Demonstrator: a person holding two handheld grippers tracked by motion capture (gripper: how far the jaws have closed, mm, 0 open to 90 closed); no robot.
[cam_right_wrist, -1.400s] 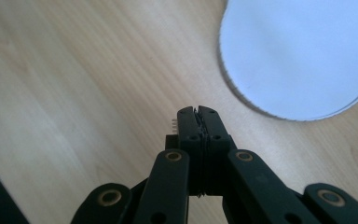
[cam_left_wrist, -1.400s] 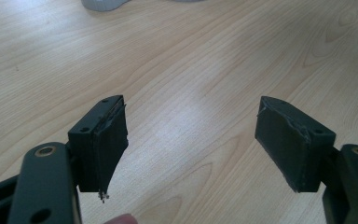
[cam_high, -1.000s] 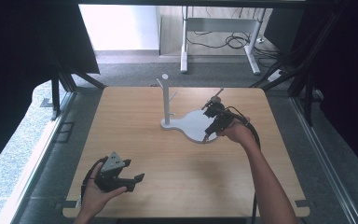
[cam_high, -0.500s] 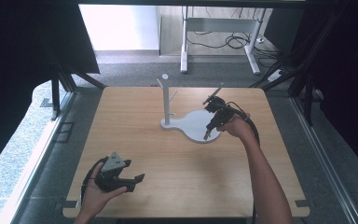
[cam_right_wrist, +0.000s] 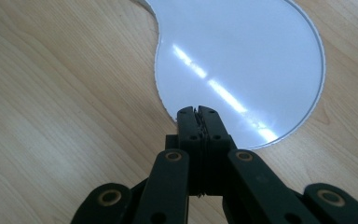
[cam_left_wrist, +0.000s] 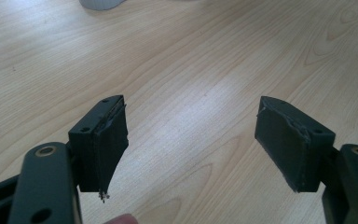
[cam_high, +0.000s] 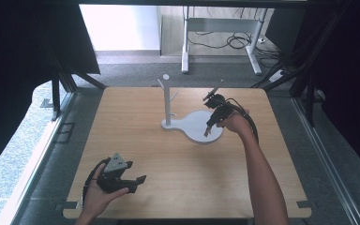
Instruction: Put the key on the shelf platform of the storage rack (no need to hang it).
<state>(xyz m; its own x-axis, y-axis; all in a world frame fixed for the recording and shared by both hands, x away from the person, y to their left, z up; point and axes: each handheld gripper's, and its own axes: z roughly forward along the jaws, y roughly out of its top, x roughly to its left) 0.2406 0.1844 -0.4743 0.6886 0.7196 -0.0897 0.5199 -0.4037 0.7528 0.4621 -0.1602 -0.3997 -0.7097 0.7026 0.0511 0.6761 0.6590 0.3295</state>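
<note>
Your right gripper is pressing its two black jaws flat together, nothing between them; in the right gripper view the tips are pointing toward 12 o'clock and sitting over the near rim of the white, glossy, rounded base plate. Whether the tips are touching the plate cannot be told. In the high view your right hand is gripping the tool at about 1 o'clock from the table's centre, with the black cable trailing back along your forearm.

That white base plate is lying flat on the light wooden table, just right of centre, and it is carrying a slim white upright post with short side pegs at its 10 o'clock end.

Your left gripper is holding its jaws wide apart, empty; in the left gripper view bare wood grain is showing between the two black pads. It is resting low over the table at about 7 o'clock, well apart from the plate, in your left hand, with the grey three-cornered plate on top.
</note>
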